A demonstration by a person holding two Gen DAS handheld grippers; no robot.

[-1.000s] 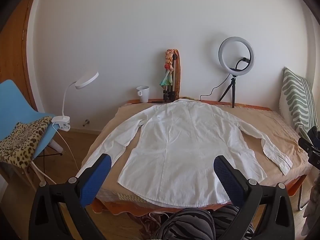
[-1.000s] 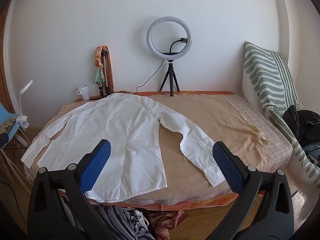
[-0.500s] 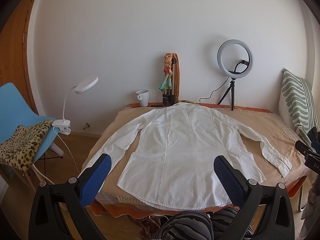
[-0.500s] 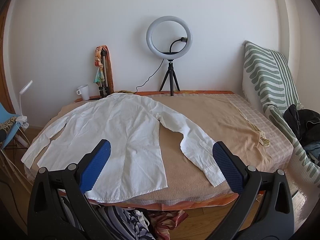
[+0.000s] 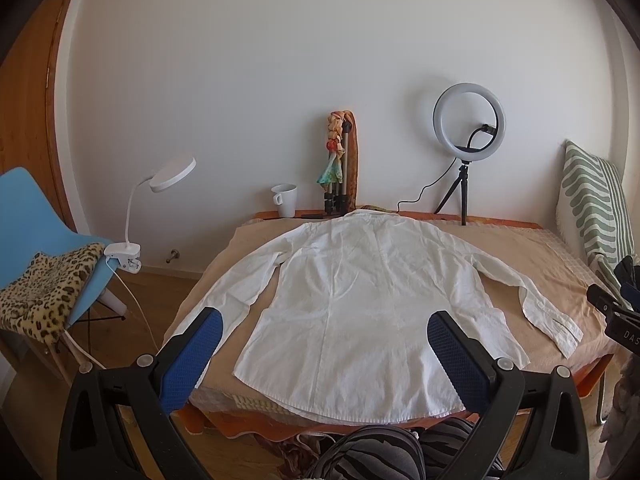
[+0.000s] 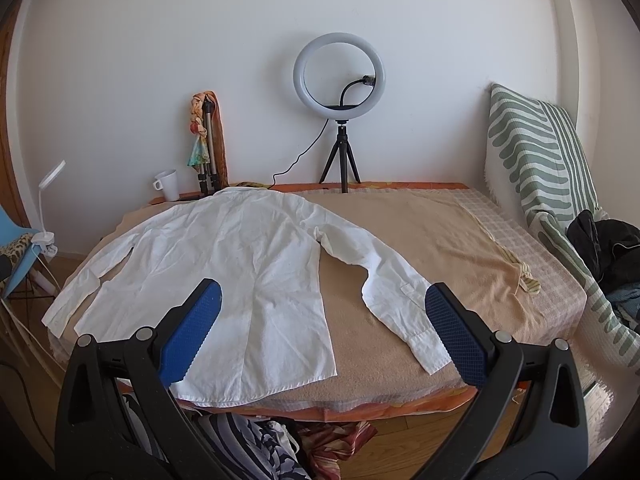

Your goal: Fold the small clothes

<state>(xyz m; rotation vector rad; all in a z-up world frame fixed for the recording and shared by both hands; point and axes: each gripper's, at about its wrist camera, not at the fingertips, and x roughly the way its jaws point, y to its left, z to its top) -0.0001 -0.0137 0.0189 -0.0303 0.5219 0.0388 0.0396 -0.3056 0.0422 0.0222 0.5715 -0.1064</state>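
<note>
A white shirt (image 5: pixel 372 304) lies spread flat on the tan-covered bed (image 6: pixel 432 236), back side up, its length running from the hem at the near edge to the collar by the far wall, both sleeves splayed out and angled toward the near corners. The left gripper (image 5: pixel 325 354) hangs above the hem, spread wide and holding nothing. The right gripper (image 6: pixel 322 332) hovers near the right cuff, equally wide, touching nothing.
</note>
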